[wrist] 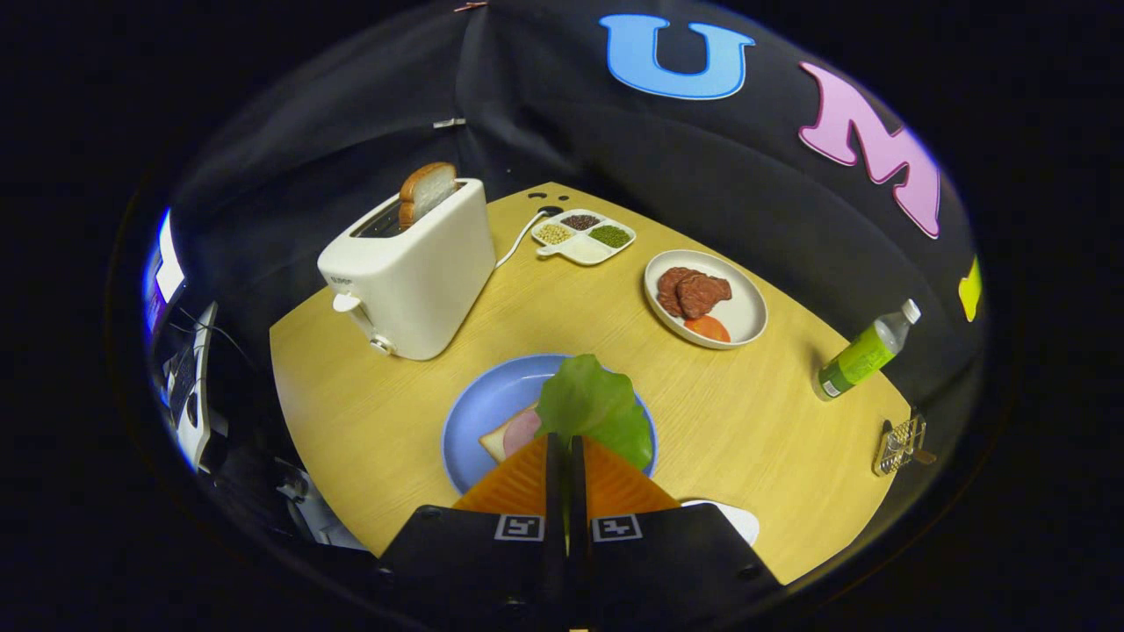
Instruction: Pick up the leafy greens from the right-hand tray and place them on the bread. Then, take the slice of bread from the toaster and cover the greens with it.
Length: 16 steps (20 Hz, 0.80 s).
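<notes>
Gripper view: the gripper (566, 443) has its two fingers pressed close together, pinching the lower edge of a leaf of leafy greens (594, 405), which stands up just ahead of the fingertips. The leaf hangs over a blue plate (479, 412) on a pale wooden table (746, 421). On the plate, partly hidden behind the leaf and the fingers, lies a slice of bread (494, 441) with a round pink slice of what looks like ham (522, 430) on top; whether the leaf touches them cannot be told from this angle.

Beyond the plate, to its left, stands a white toaster (413, 276) with a slice of toast (428, 191) sticking up out of one slot, and a white cord (518, 239) running from behind it across the table. Farther back sits a small white divided dish (584, 236) holding dark, pale and green grains in separate compartments. To the right of the blue plate, well apart from it, is a white plate (745, 312) carrying brown slices of meat (692, 291) and an orange-red slice (707, 327). Near the table's right edge a bottle with a green label (865, 353) stands, and a small metal grater (900, 445) lies close to the corner. A white rim (736, 520) shows just beside the right finger.
</notes>
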### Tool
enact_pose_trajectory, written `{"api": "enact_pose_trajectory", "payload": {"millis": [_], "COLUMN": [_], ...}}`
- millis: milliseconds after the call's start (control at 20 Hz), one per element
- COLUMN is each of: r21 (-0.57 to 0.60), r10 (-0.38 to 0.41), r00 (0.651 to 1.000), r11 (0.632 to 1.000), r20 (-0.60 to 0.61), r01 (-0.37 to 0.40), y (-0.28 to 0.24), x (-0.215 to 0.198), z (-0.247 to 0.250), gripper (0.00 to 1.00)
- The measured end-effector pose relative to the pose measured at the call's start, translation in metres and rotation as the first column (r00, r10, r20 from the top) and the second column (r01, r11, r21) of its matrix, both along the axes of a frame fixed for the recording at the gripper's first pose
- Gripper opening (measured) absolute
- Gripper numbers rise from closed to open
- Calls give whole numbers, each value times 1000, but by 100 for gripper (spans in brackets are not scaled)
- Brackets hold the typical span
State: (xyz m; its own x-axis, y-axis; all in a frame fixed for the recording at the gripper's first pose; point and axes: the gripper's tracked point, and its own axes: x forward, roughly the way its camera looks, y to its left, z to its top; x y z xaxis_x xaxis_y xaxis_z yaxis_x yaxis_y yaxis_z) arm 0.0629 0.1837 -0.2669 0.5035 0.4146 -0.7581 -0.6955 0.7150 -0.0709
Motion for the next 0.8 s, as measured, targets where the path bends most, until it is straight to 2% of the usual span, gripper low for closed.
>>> {"api": "enact_pose_trajectory", "payload": {"millis": [300, 500, 600, 700, 800], "r21": [-23, -18, -18, -31, -40], "r10": [-18, -61, -78, -90, -103], "r00": [998, 994, 991, 987, 989], "r11": [1000, 998, 997, 996, 994], "r20": [-65, -96, -112, -131, -108], "r01": [17, 59, 77, 87, 99], "y": [26, 34, 35, 35, 33], "x": [9, 16, 16, 14, 18], "z": [-33, -45, -51, -58, -57], "gripper": [5, 6, 7, 14, 13]}}
